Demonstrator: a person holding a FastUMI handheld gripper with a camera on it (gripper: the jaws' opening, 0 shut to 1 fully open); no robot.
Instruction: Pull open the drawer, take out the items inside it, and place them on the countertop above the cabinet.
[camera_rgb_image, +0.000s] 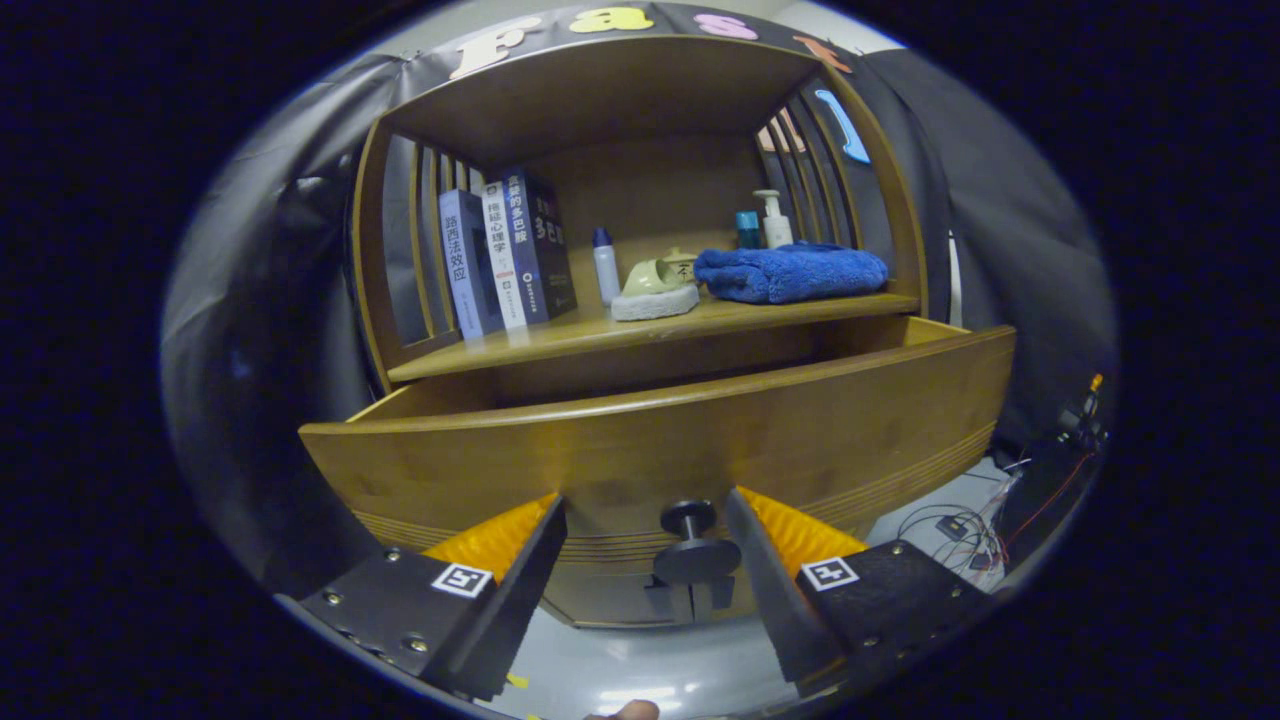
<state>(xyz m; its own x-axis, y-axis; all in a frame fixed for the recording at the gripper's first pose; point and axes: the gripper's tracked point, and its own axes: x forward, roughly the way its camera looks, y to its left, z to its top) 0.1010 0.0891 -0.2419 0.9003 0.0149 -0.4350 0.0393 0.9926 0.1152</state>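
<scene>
Wooden drawer (660, 440) pulled out from the cabinet (640, 100), front panel just ahead of the tool (645, 525), interior hidden behind the front's top edge. Dark round knob (690, 545) on the drawer front, sitting between the two fingers, touching neither. Tool spread wide, holding nothing, fingers (520, 560) flanking the knob with clear gaps on both sides.

Beyond and above the drawer, the worktop (560, 335) of the cabinet, under an arched wooden hood with slatted sides. On it, beyond the left finger, a row of upright books (505, 255) leaning against the left slats. Further right, a small white bottle with a blue cap (606, 265), then a pale green ceramic piece (660, 275) resting on a white pad (655, 303). Beyond the right finger, a folded blue towel (790, 272) near the worktop's front edge, with a white pump bottle (775, 220) and a teal-capped container (748, 230) standing behind it.

Off to the right of the tool, low down, loose cables (960, 530) on a pale floor. Close below the fingers, a fingertip (630, 710) of a person.
</scene>
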